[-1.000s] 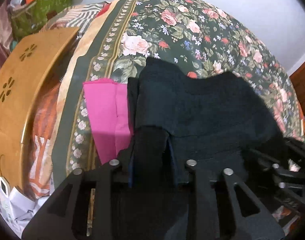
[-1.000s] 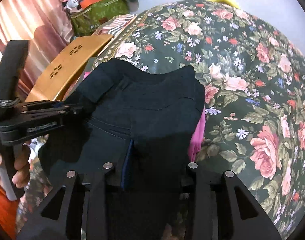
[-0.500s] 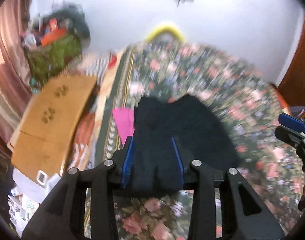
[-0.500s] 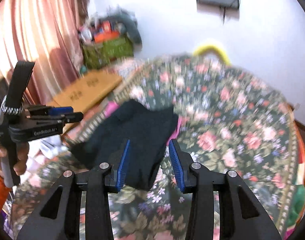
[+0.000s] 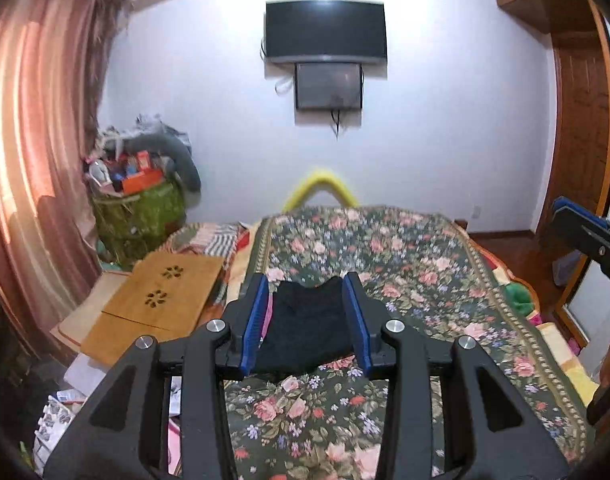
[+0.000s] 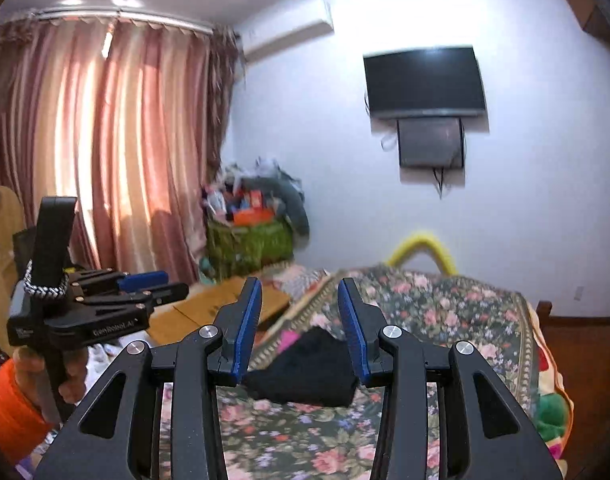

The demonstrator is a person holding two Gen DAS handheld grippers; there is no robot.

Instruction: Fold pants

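Black pants folded into a compact bundle, lying flat on the floral bed near its left edge, w/ something pink under them.

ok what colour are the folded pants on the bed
Black pants, lying on the floral bedspread; clearest in the left wrist view.

We are looking at a bed under a floral bedspread, with a yellow hoop rising behind it. A television is hanging on the white wall. Pink curtains are glowing beside a green basket overflowing with clutter, and a wooden lap desk is lying alongside the bed.
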